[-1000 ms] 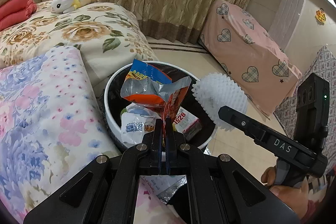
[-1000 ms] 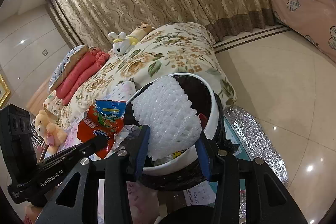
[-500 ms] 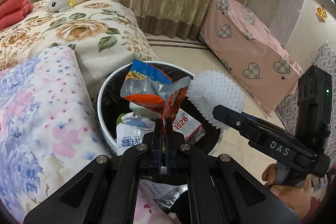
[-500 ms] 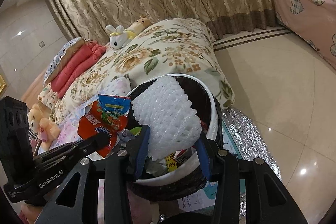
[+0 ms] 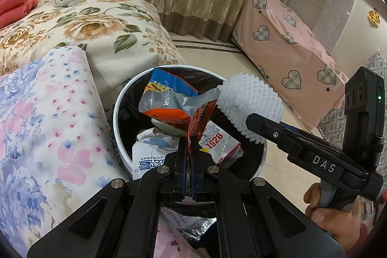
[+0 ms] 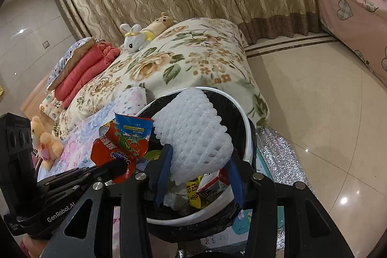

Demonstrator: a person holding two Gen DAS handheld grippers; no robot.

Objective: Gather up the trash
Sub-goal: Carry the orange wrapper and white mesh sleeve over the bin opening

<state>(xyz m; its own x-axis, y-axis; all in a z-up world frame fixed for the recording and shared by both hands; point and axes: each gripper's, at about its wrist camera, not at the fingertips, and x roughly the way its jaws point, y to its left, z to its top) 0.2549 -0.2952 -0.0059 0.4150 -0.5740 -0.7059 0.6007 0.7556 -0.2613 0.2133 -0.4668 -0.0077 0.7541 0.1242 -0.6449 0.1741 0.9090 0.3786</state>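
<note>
Your left gripper [image 5: 188, 149] has its fingers clenched tight on the bottom edge of a crumpled red and blue snack wrapper [image 5: 174, 98], which stands up over the open mouth of the white trash bin [image 5: 118, 120]. The bin stands on the floor against the flowered bed [image 5: 79, 25] and already contains cartons and packets. To the right, your right gripper [image 6: 198, 171] grips a white foam fruit net [image 6: 193, 134] between its blue-padded fingers [image 6: 163, 171]; its jaws have just been opening slightly, with the net between them. The net hangs above the bin's interior, just beside the wrapper.
</note>
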